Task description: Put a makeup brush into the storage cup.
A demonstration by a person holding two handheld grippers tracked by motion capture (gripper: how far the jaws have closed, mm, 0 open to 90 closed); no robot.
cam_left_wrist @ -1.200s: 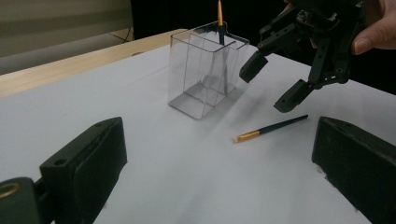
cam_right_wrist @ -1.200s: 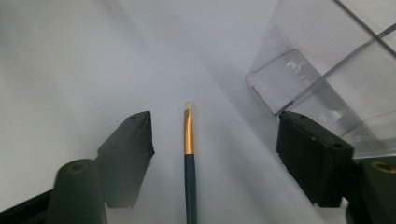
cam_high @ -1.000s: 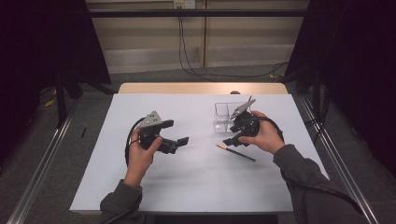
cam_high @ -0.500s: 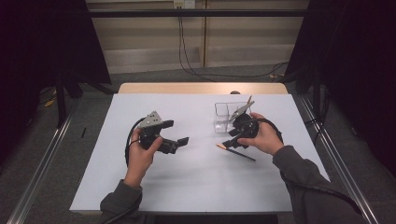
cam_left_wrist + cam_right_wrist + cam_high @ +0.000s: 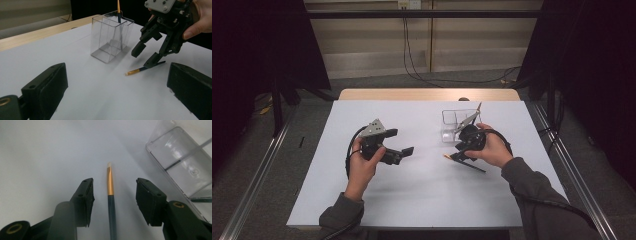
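Brush [image 5: 110, 195] lies flat on the surface [image 5: 422, 200], lengthwise between the right tongs [image 5: 113, 200], whose jaws have been closing, untouched; left tongs [image 5: 117, 82] released.

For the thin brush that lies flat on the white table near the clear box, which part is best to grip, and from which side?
Grip the brush on its dark handle just behind the gold band, coming straight down from above. It lies flat and is thin, so only its two long sides are free. The right claw already straddles it, jaws on either side and just closing, not yet touching.
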